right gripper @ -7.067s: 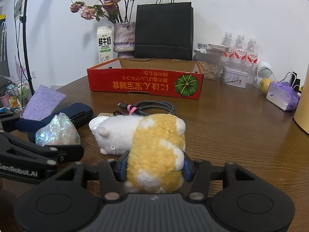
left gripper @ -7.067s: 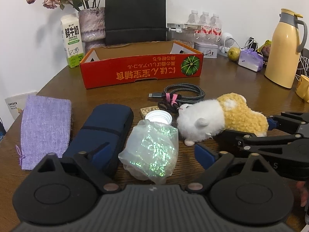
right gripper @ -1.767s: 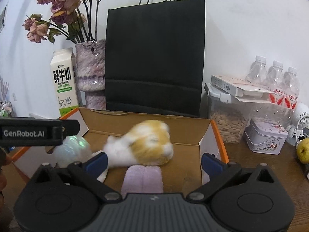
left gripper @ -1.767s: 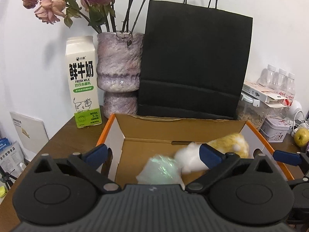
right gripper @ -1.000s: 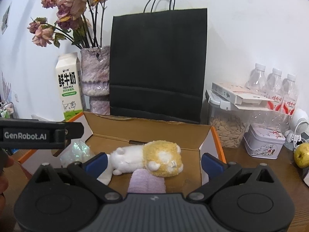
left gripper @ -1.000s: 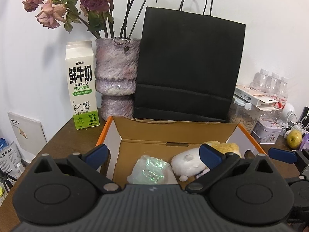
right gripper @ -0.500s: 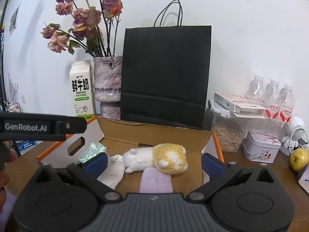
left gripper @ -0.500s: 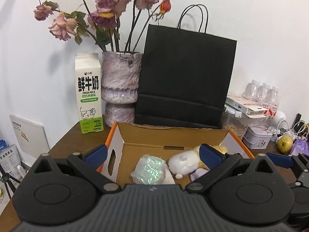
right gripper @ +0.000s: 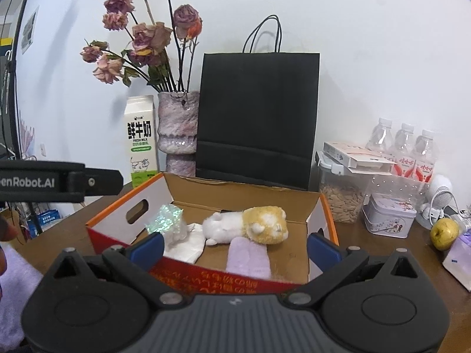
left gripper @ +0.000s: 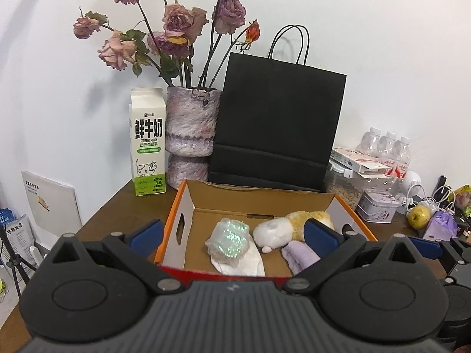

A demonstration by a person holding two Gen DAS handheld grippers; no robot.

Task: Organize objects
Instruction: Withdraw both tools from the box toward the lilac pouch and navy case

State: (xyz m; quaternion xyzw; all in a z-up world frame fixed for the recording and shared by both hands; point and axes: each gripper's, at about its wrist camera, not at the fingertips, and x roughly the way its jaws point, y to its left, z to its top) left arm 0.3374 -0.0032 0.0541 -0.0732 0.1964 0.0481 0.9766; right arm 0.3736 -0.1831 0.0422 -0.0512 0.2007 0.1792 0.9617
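Observation:
The red cardboard box (left gripper: 173, 223) (right gripper: 206, 276) stands open on the wooden table. Inside lie a shiny iridescent bag (left gripper: 229, 239) (right gripper: 166, 217) on a white cloth (left gripper: 244, 263) (right gripper: 188, 244), a white and yellow plush toy (left gripper: 282, 228) (right gripper: 250, 226), and a lilac fabric roll (left gripper: 297, 254) (right gripper: 248, 256). My left gripper (left gripper: 232, 232) is open above the box's near side, empty. My right gripper (right gripper: 234, 245) is open too, holding nothing, in front of the box. The left gripper's arm (right gripper: 59, 181) crosses the right wrist view at left.
Behind the box stand a black paper bag (left gripper: 276, 120), a vase of dried roses (left gripper: 191, 135) and a milk carton (left gripper: 147, 141). At right are a seed jar (right gripper: 341, 194), a tin (right gripper: 390, 214), water bottles (right gripper: 406, 147) and an apple (right gripper: 444, 232). A purple pouch (right gripper: 14, 288) lies at left.
Both grippers have let go of the bag and the plush toy into the box, and have since drawn back and upward away from it, staying open.

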